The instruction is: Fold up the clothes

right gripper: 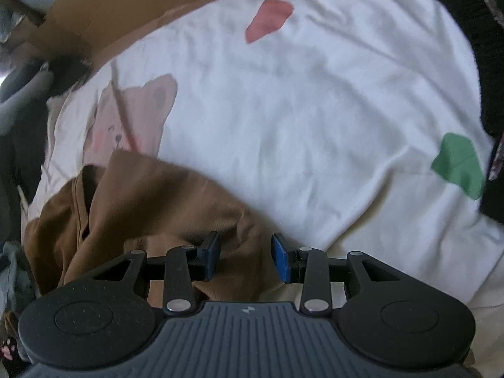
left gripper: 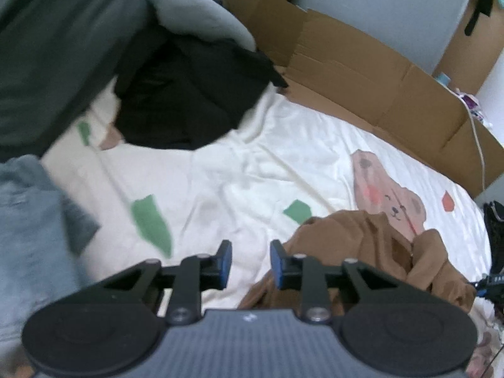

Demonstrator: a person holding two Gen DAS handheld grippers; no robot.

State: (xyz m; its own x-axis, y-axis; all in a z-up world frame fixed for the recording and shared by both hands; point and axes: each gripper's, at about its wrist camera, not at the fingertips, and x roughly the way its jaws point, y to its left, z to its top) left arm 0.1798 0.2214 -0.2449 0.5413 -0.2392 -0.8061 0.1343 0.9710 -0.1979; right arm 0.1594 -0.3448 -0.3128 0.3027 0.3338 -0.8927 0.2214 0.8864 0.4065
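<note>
A crumpled brown garment [left gripper: 378,245] [right gripper: 157,195] lies on a white bed sheet [left gripper: 252,163] [right gripper: 315,110] printed with a pink bear. In the left wrist view my left gripper [left gripper: 252,264] is open over bare sheet, just left of the brown garment's edge, with nothing between its blue pads. In the right wrist view my right gripper [right gripper: 246,258] hovers open over the near right part of the brown garment. Cloth shows in the gap, but the pads do not press on it.
A black garment [left gripper: 189,94], a grey one [left gripper: 195,9] and a dark green one [left gripper: 47,47] are heaped at the far left. Light blue denim [left gripper: 25,220] lies at the left. Flattened cardboard [left gripper: 362,78] [right gripper: 110,9] borders the bed's far side.
</note>
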